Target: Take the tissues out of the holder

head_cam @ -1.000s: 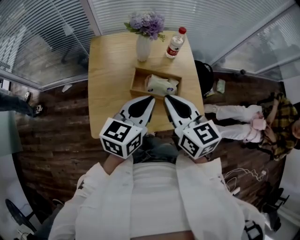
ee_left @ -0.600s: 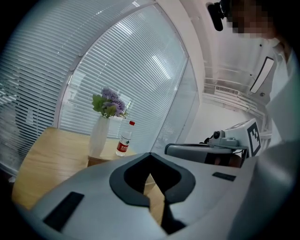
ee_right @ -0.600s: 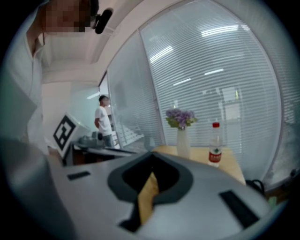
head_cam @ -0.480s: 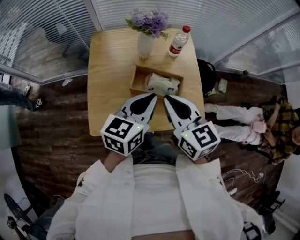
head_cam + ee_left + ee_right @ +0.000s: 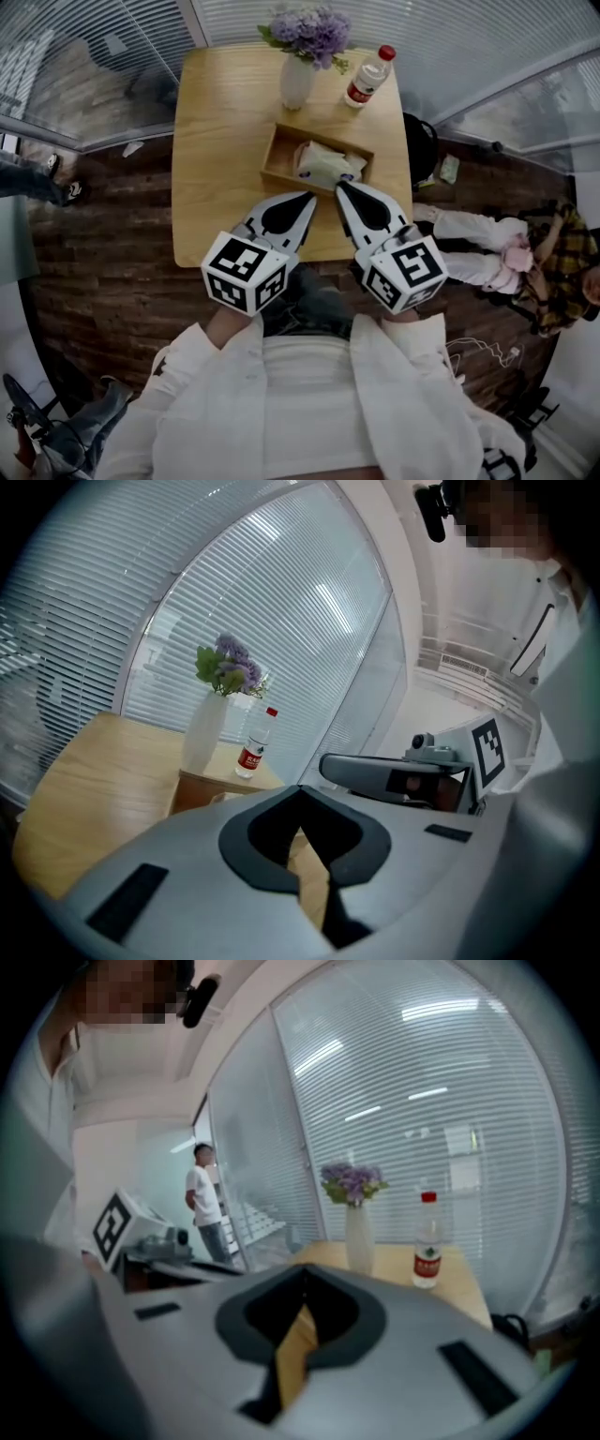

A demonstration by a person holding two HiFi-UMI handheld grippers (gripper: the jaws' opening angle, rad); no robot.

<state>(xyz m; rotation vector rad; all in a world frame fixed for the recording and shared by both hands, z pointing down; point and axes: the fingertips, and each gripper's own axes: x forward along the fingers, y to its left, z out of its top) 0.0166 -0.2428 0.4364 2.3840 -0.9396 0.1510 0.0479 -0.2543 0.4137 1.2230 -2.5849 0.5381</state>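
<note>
On the wooden table (image 5: 216, 141) stands an open wooden holder (image 5: 281, 155) with a white pack of tissues (image 5: 328, 167) lying in its right half. Both grippers hover side by side over the table's near edge, pointing at the holder. My left gripper (image 5: 306, 196) is shut and empty, a short way in front of the holder's near wall. Also shut and empty, my right gripper (image 5: 340, 187) has its tip just below the tissues. The left gripper view shows the holder (image 5: 216, 782) beyond the shut left gripper (image 5: 300, 789). The right gripper (image 5: 305, 1269) hides the holder in its own view.
Behind the holder stand a white vase of purple flowers (image 5: 298, 80) and a red-capped plastic bottle (image 5: 367, 80). Glass walls with blinds surround the table. A person (image 5: 506, 248) sits on the dark floor at right, near a black bag (image 5: 422, 150). Another person (image 5: 206, 1204) stands far off.
Both grippers have crept a little forward towards the holder, the right one slightly more and to the right. They stay shut and empty. The head view has shifted a bit.
</note>
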